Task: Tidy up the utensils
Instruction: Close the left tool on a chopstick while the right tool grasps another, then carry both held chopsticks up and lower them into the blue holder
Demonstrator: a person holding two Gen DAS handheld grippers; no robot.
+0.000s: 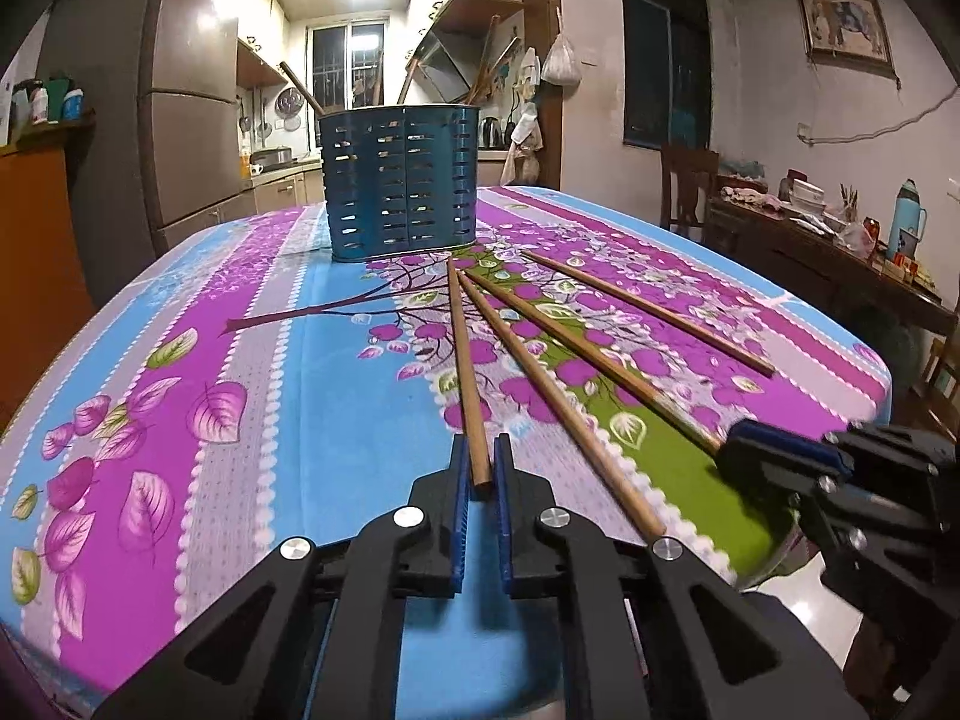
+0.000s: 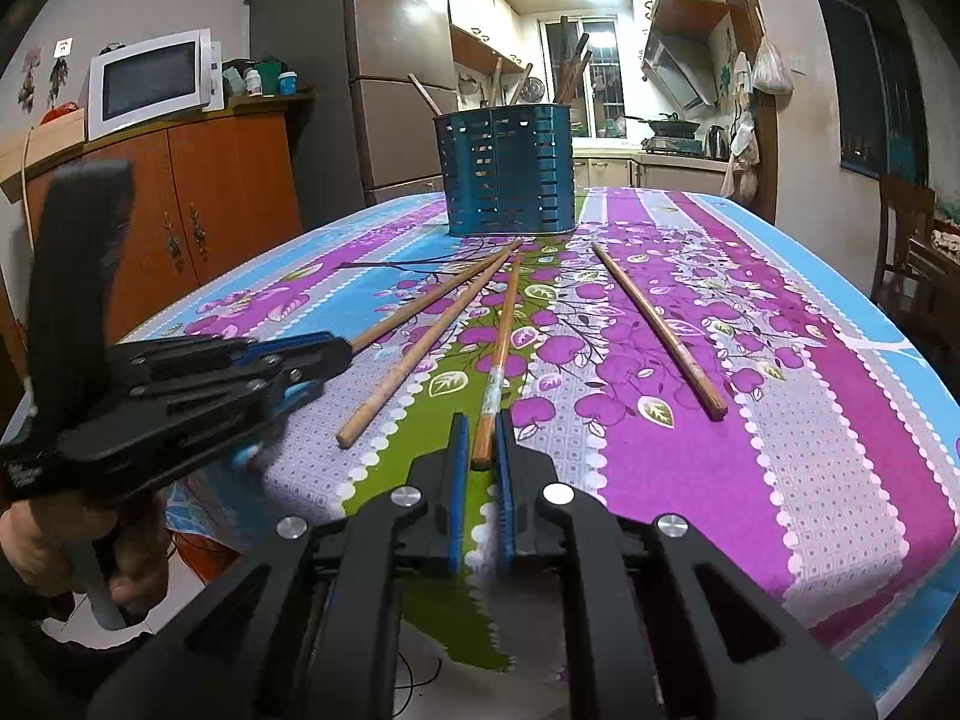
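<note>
The left claw (image 1: 483,468) is clamped on the near end of one chopstick (image 1: 465,360), and the right claw (image 2: 482,447) pinches the butt of another chopstick (image 2: 501,348); gripping at the very end leaves each long shaft free to swing up and tip over a rim. Between and beside them two loose chopsticks (image 2: 420,354) lie flat on the tabletop (image 2: 810,420). Straight ahead, well beyond the tips, the blue holder (image 1: 401,180) stands upright, sticks already in it

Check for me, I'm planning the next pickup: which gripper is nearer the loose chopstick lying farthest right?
Right. The right gripper, shut on its own chopstick, sits two sticks from the far-right chopstick; the left gripper holds the leftmost chopstick, farthest away.
</note>
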